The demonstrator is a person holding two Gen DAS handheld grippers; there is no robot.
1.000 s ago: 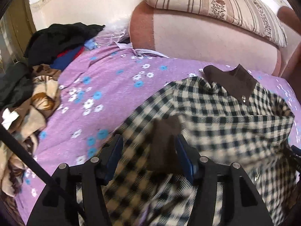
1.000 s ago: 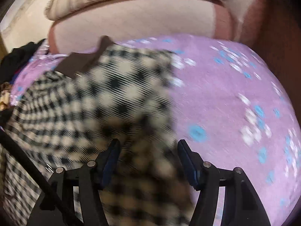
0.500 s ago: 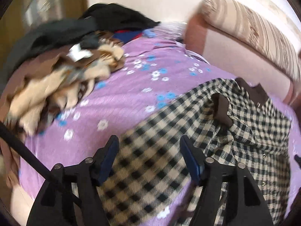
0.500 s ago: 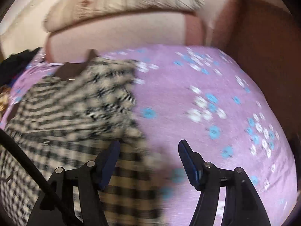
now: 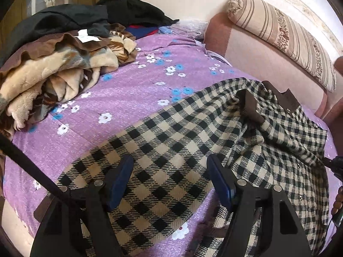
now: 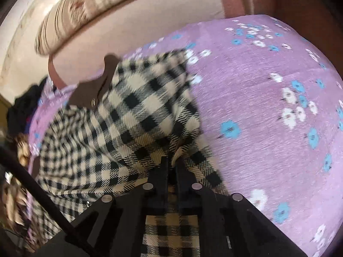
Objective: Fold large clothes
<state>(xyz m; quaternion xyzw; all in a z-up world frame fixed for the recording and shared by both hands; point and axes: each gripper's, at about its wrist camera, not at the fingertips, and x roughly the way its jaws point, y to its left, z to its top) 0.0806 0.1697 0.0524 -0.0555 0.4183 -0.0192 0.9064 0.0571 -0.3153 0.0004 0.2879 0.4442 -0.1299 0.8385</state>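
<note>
A black-and-cream checked shirt with a brown collar lies on the purple flowered bedspread. One sleeve stretches toward the near edge, its brown cuff folded back onto the body. My left gripper is open and empty, just above that sleeve. My right gripper is shut on a bunched fold of the checked shirt, which rises from the bedspread into the jaws.
A heap of beige and brown blankets and dark clothes fills the bed's far left. A pink headboard cushion with a striped pillow runs along the back. A brown wooden panel stands at the right.
My left gripper let go of the brown cuff and drew back over the sleeve. My right gripper went from open to shut on the shirt's edge.
</note>
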